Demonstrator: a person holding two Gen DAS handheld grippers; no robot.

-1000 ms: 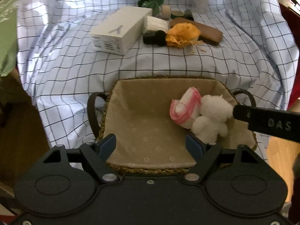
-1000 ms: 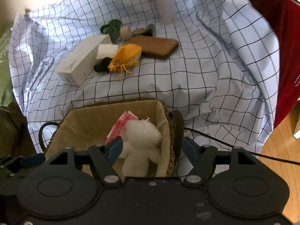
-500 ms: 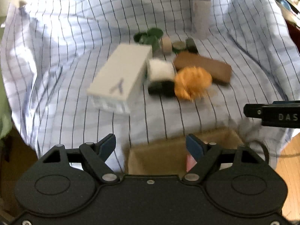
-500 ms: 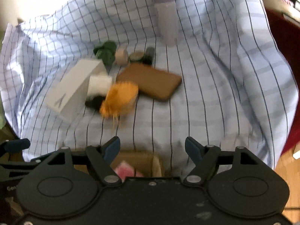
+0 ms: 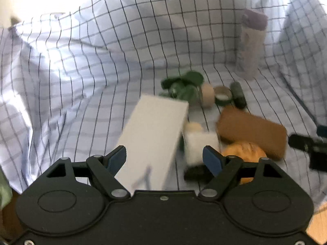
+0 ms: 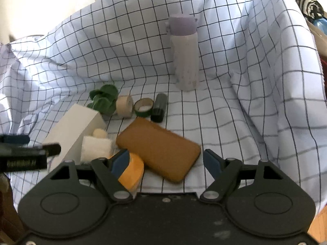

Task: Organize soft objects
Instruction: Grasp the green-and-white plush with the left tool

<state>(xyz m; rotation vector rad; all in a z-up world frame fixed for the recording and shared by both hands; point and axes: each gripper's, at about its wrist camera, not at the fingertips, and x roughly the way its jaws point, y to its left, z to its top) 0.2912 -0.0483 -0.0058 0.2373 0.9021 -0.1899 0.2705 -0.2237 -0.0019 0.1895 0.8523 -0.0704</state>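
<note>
Both grabbers hang empty over the pile; the right gripper (image 6: pixel 166 159) is opening, the left gripper (image 5: pixel 165 159) apart. Next, pick the orange pouch (image 6: pixel 132 171).

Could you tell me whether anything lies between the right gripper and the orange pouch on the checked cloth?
Nothing visible does. The right gripper, empty and with its jaws opening, looks down at the orange pouch, which sits just beyond its left finger. The brown case and white fluffy pad lie close beside the pouch, not across the approach.

Black tongs (image 5: pixel 164 159), 2 blue-padded fingers (image 5: pixel 211 160), silver screws.
</note>
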